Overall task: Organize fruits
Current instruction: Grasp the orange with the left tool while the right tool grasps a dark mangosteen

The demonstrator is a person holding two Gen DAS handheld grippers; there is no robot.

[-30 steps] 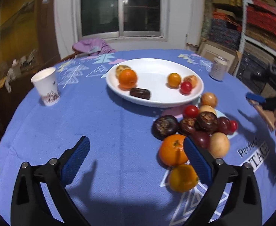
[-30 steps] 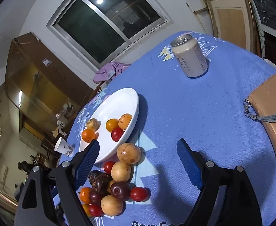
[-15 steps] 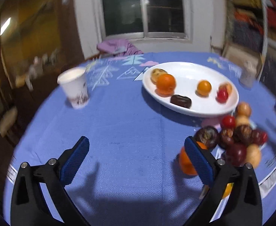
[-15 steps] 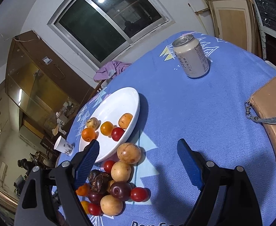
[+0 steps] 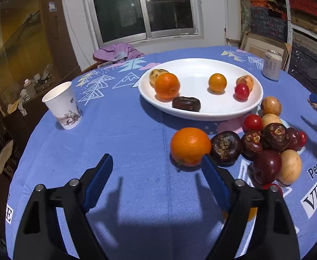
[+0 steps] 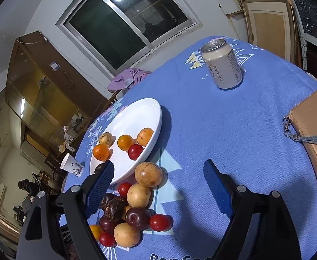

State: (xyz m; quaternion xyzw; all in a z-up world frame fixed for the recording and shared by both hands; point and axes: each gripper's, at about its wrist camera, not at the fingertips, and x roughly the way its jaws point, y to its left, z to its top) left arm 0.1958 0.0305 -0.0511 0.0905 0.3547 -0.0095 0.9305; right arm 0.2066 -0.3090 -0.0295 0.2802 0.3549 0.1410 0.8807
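A white plate (image 5: 193, 65) holds an orange (image 5: 166, 85), a small orange fruit (image 5: 217, 82), a red plum (image 5: 241, 90), a dark date (image 5: 186, 103) and two tan fruits. The plate also shows in the right wrist view (image 6: 136, 117). A pile of loose fruit (image 5: 266, 143) lies on the blue cloth to its right, with a big orange (image 5: 190, 146) at its left end. My left gripper (image 5: 156, 171) is open and empty; its right finger (image 5: 214, 177) is just in front of the big orange. My right gripper (image 6: 158, 184) is open and empty above the pile (image 6: 134, 208).
A paper cup (image 5: 63, 106) stands at the left. A drink can (image 6: 222, 64) stands at the far right of the table. A tan pouch (image 6: 316, 138) lies at the right edge. A purple cloth (image 5: 117, 52) hangs behind the table.
My left gripper swung left and came back towards the pile, now nearer the big orange. My right gripper has barely moved.
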